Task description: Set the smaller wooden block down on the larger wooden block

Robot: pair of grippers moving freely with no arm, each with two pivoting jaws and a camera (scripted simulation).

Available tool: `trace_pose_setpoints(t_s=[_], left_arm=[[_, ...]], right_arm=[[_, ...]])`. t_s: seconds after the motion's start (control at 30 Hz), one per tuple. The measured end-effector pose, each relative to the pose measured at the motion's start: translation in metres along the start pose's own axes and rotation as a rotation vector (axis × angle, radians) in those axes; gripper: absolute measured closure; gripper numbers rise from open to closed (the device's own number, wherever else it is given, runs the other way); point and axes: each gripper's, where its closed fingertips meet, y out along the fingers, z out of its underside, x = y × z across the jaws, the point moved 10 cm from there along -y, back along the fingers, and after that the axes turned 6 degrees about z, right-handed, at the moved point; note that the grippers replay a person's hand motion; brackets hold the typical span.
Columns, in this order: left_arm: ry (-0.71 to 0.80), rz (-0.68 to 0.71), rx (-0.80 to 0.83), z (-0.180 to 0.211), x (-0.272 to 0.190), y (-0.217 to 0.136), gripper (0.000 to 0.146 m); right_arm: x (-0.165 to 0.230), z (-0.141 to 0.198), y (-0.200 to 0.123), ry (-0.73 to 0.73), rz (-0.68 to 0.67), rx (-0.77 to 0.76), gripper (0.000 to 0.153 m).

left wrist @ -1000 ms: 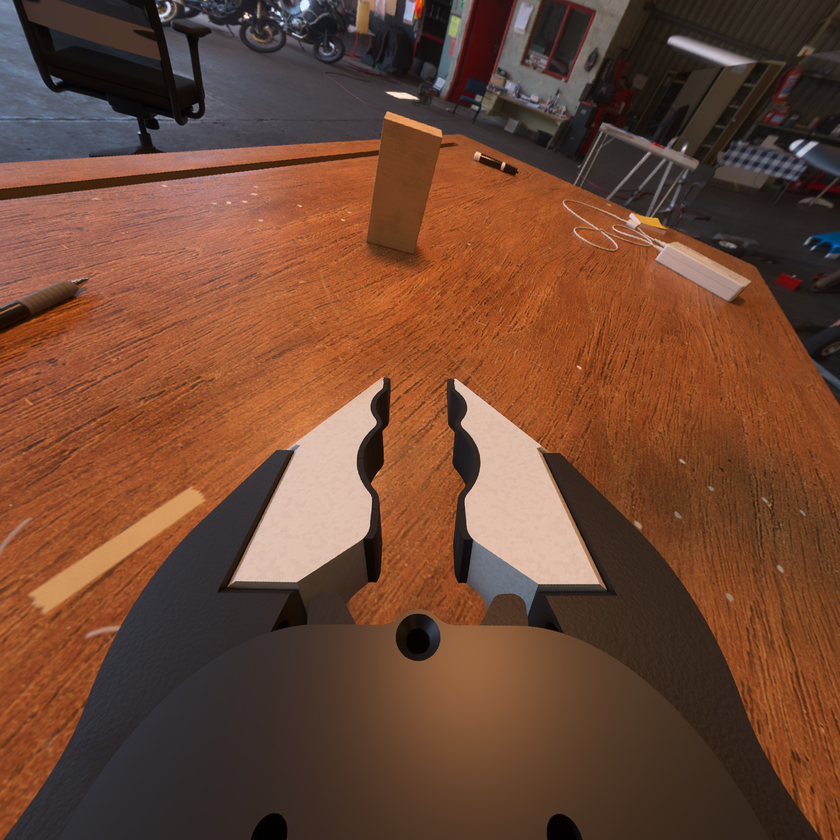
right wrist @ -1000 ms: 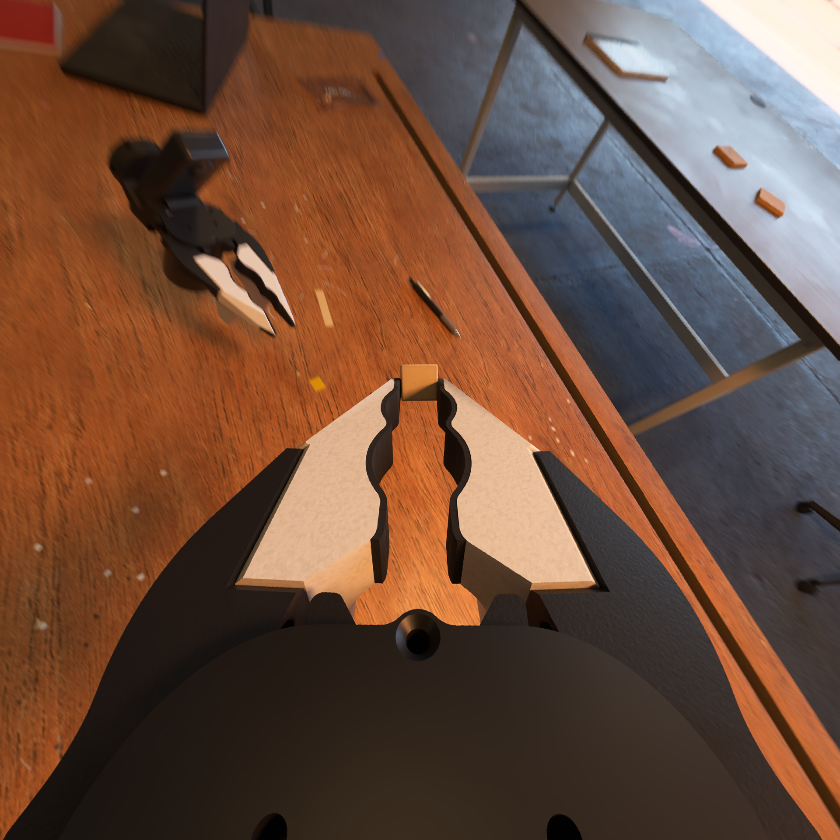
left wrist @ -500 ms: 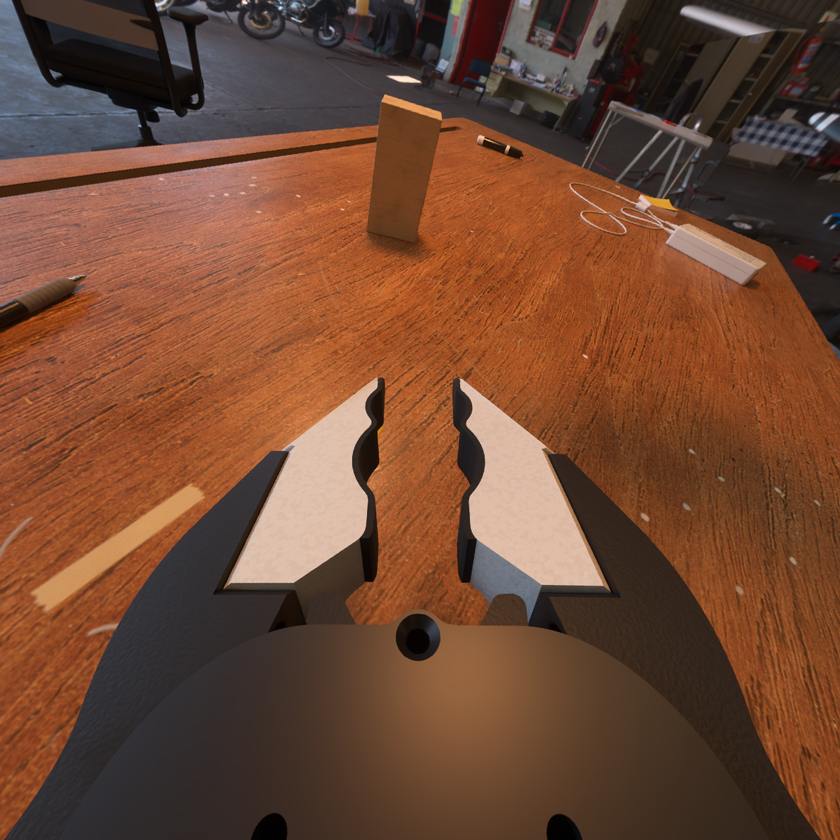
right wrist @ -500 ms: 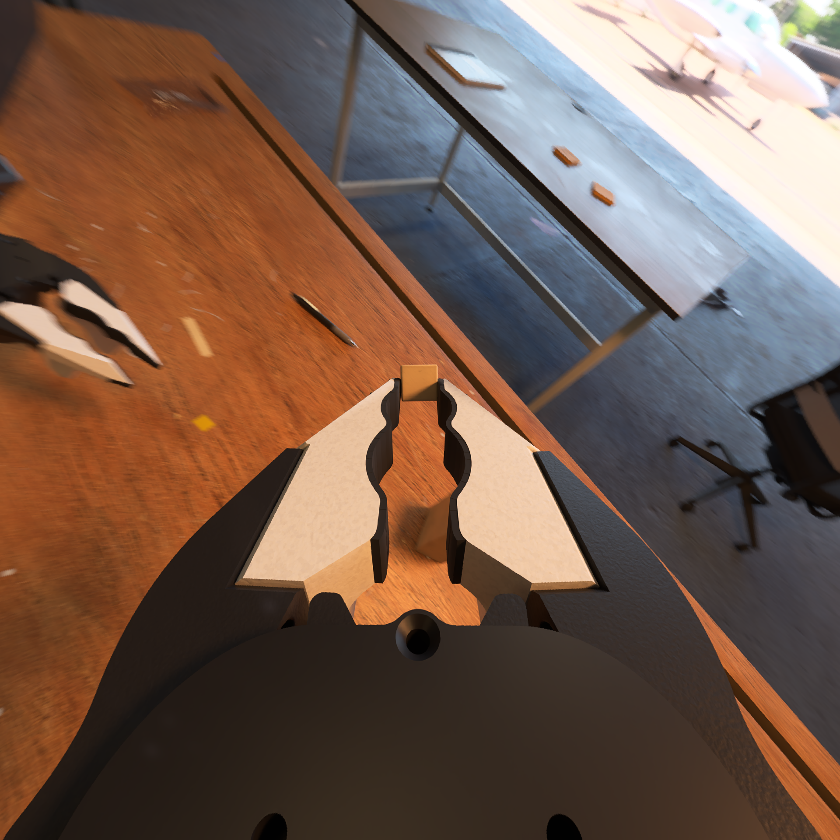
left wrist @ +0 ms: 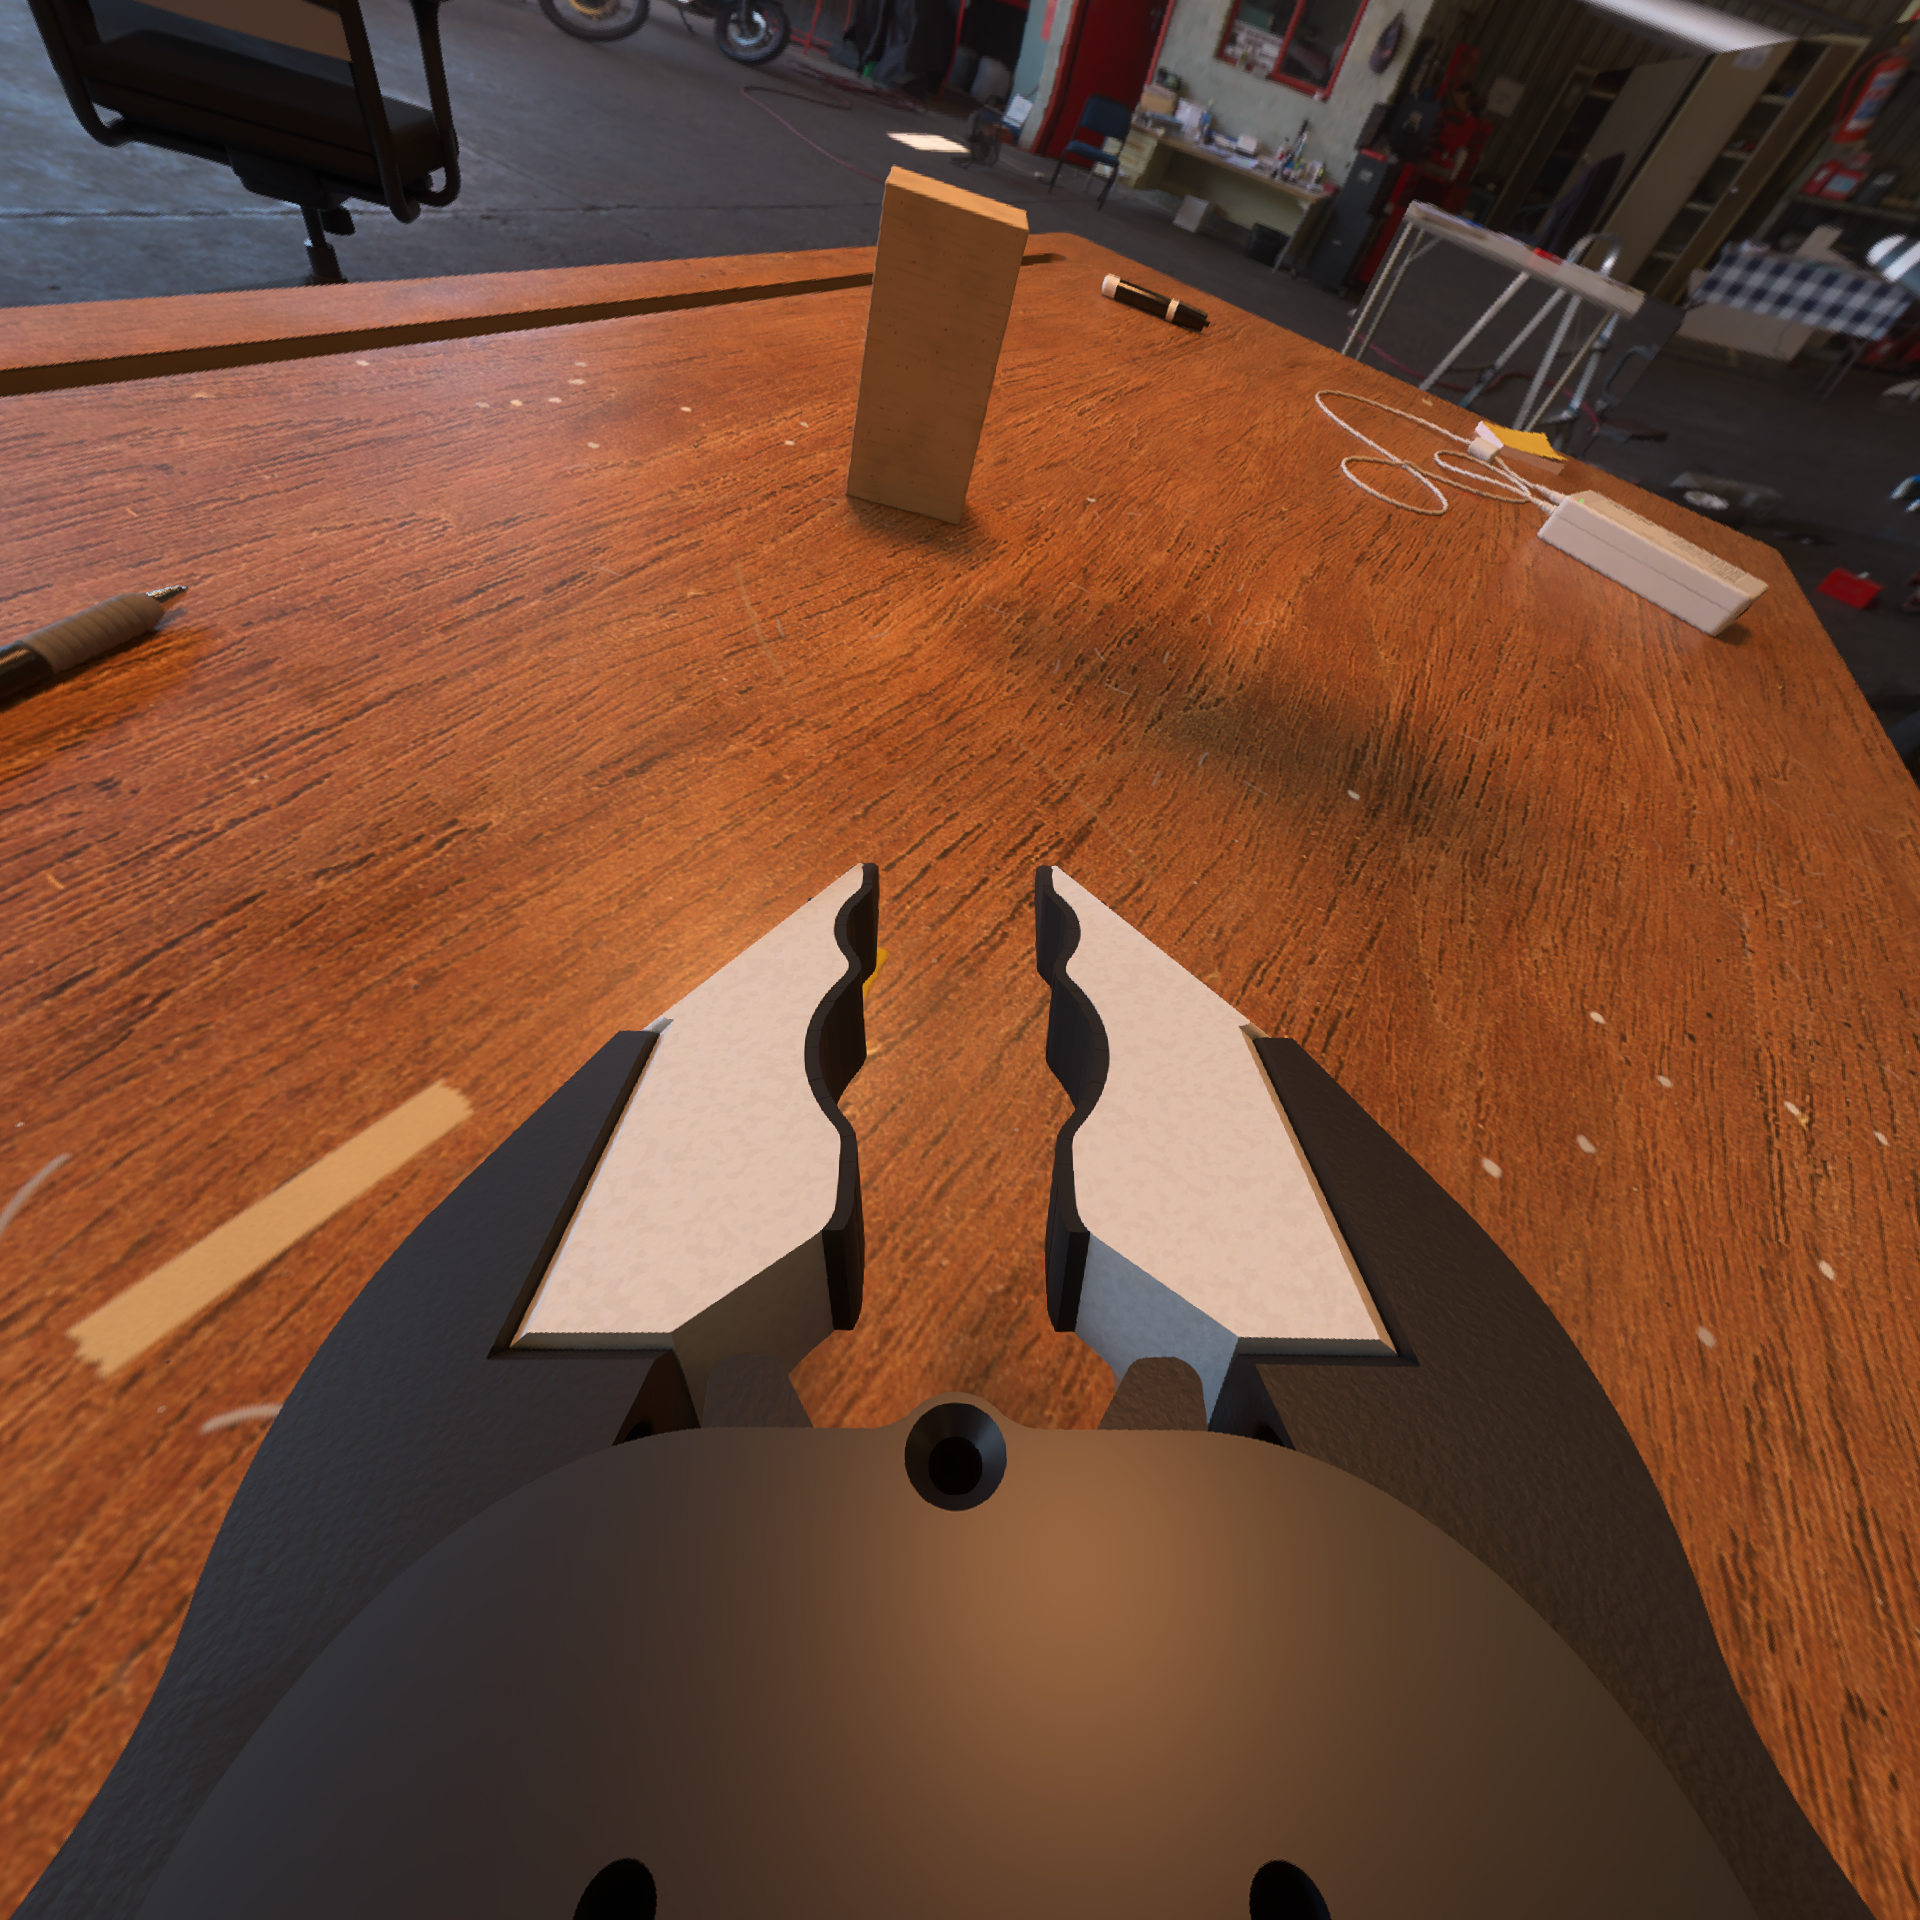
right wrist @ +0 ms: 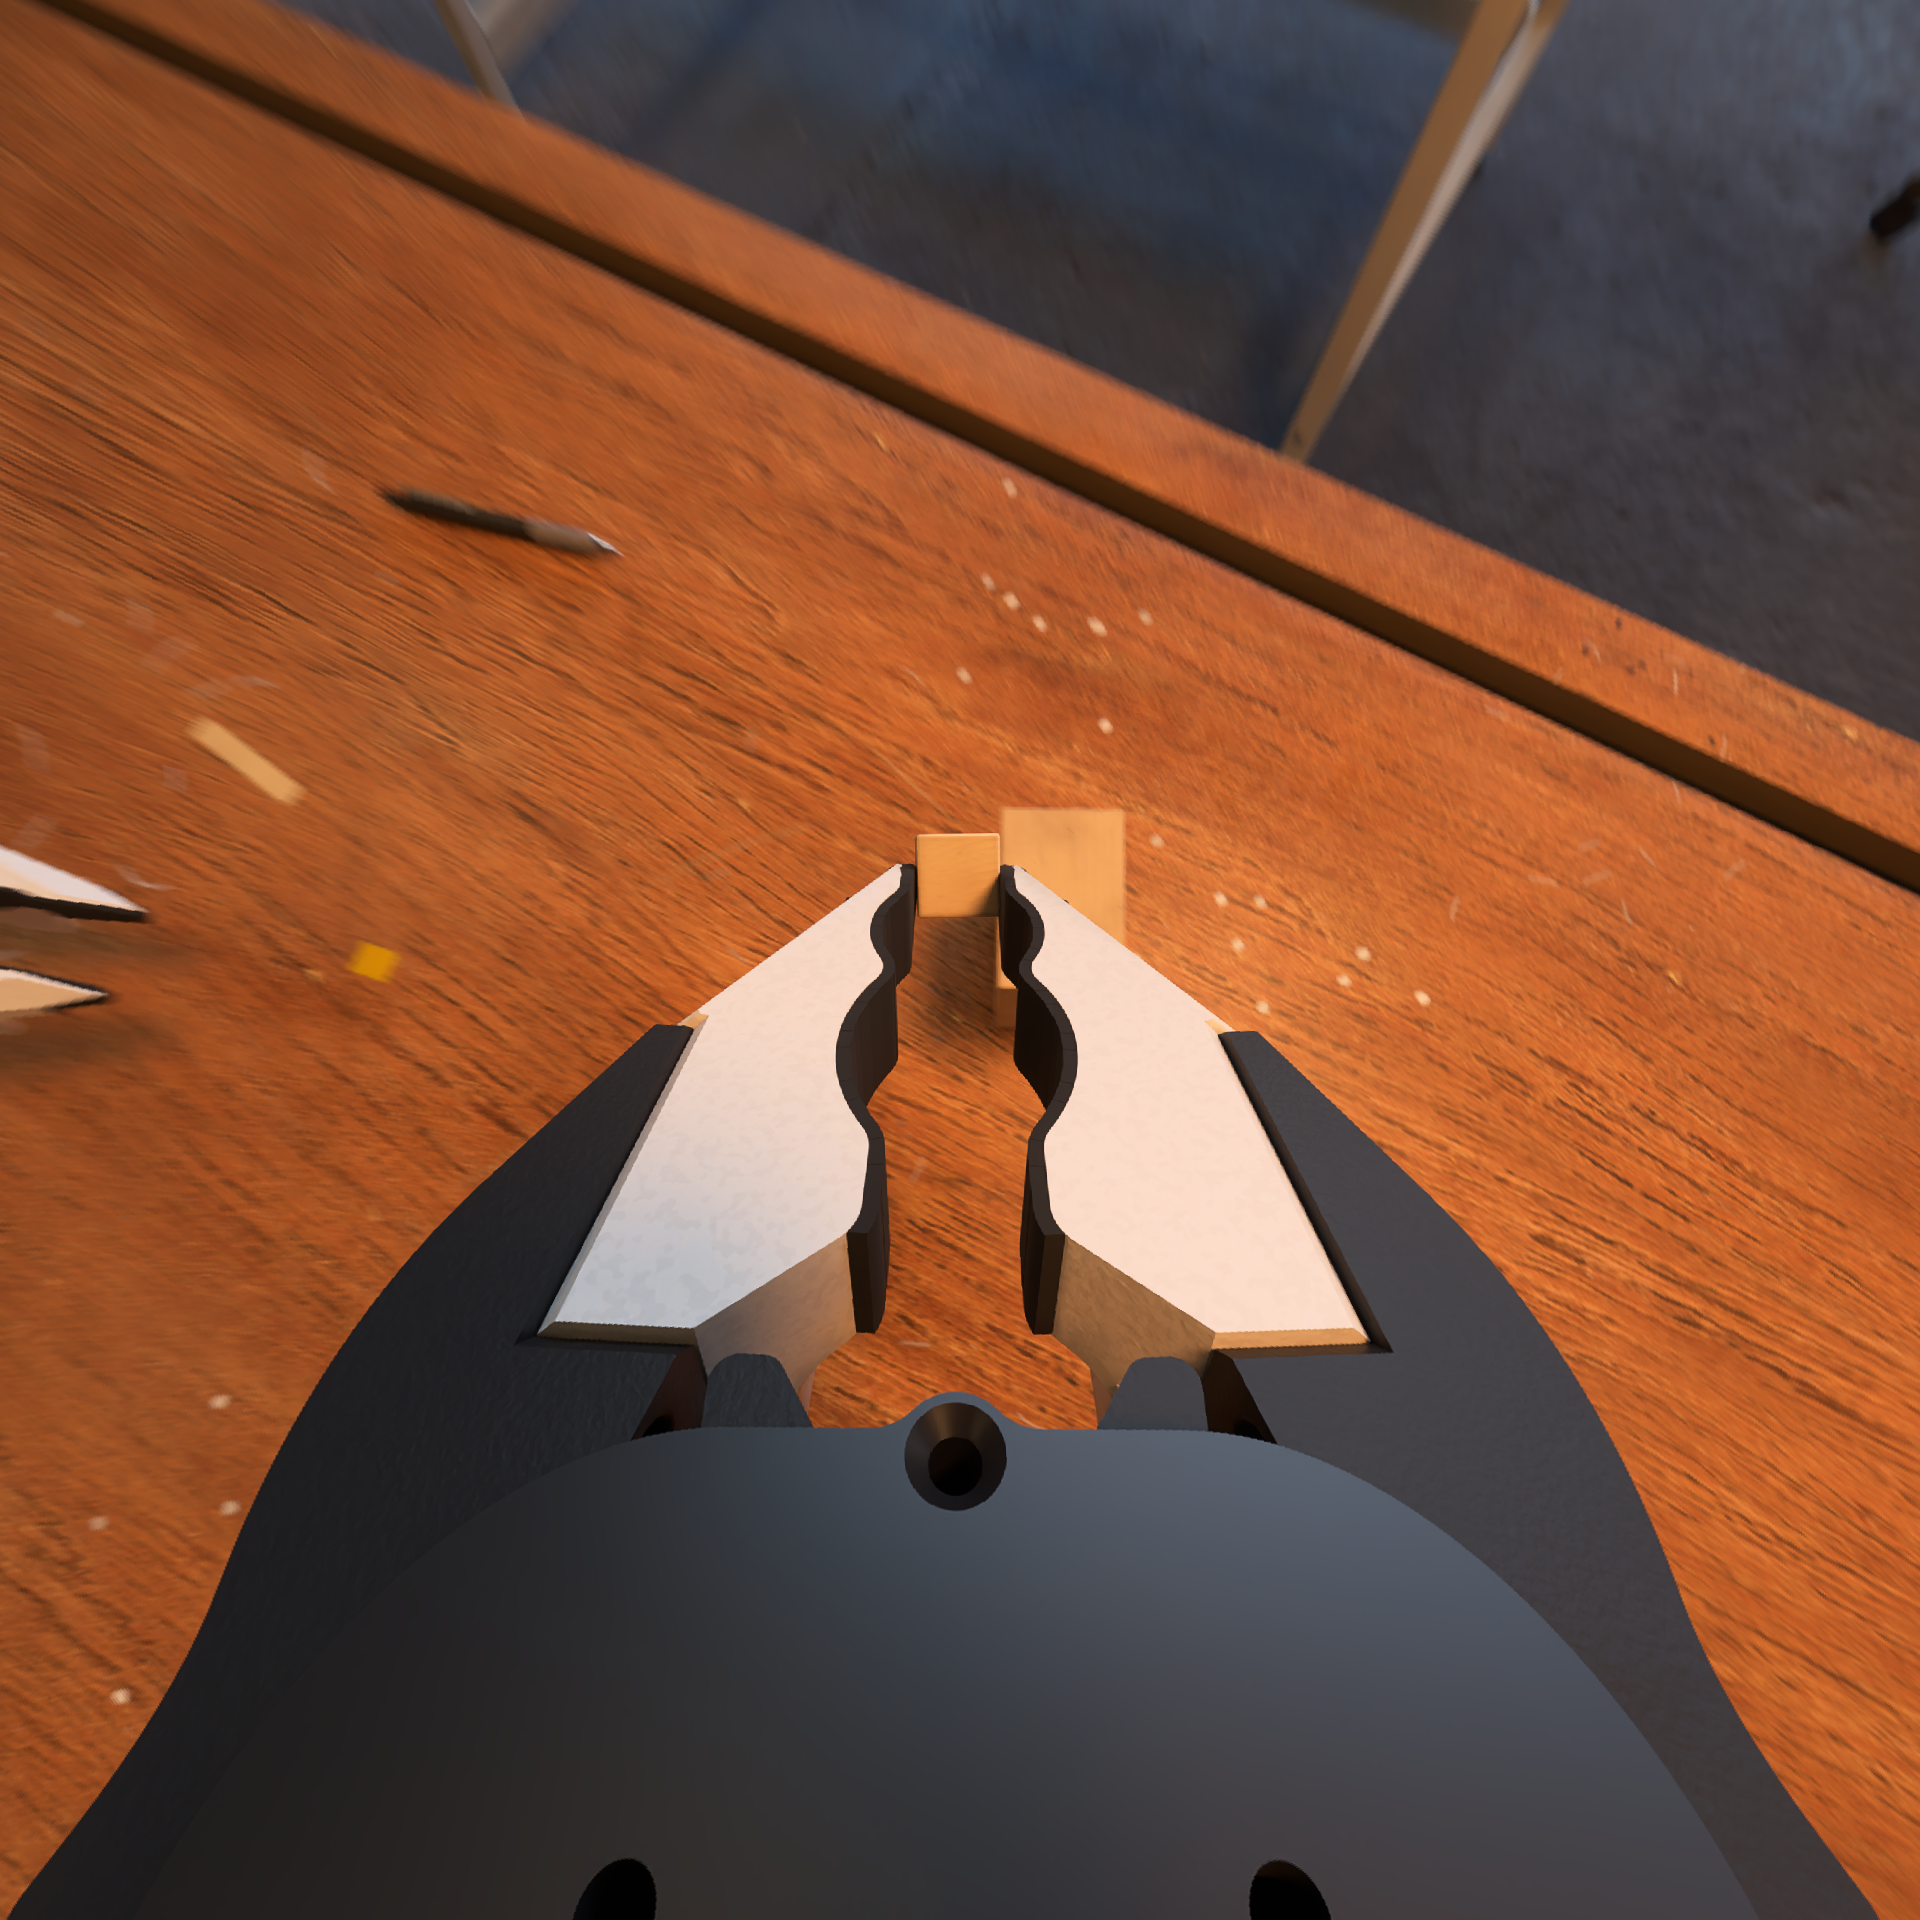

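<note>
The larger wooden block (left wrist: 940, 348) stands upright on the wooden table (left wrist: 1247, 831), well ahead of my left gripper (left wrist: 956, 883), which is open and empty low over the table. My right gripper (right wrist: 956, 881) is shut on the smaller wooden block (right wrist: 957, 868), a small tan cube held at its fingertips. In the right wrist view I look down on the table, and the larger block's top (right wrist: 1065, 857) shows just right of the cube, partly hidden by my right finger. The left gripper's fingertips (right wrist: 62, 899) show at that view's left edge.
A pen (left wrist: 83, 639) lies at the left and also shows in the right wrist view (right wrist: 504, 523). A black marker (left wrist: 1153, 301) and a white adapter (left wrist: 1652, 561) with its cable lie at the far right. A tan strip (left wrist: 270, 1226) lies on the table. An office chair (left wrist: 260, 104) stands beyond the grooved far edge.
My right gripper has swung round and tilted down with the cube, so the larger block's top now shows beside it. The left gripper's jaws have opened slightly wider.
</note>
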Motion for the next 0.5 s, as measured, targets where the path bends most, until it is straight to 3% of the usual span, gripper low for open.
trace_pose_setpoints(t_s=[0.23, 0.37, 0.5], left_arm=[[0.031, -0.044, 0.004, -0.001, -0.001, -0.004, 0.116], [0.049, -0.075, 0.002, -0.001, 0.002, -0.009, 0.116], [0.038, -0.070, 0.011, 0.000, 0.006, -0.009, 0.115]], right_arm=[[-0.013, 0.013, 0.089, -0.093, 0.119, 0.322, 0.137], [-0.004, 0.008, 0.091, -0.190, 0.136, 0.344, 0.135], [-0.005, -0.002, 0.057, -0.235, 0.131, 0.292, 0.122]])
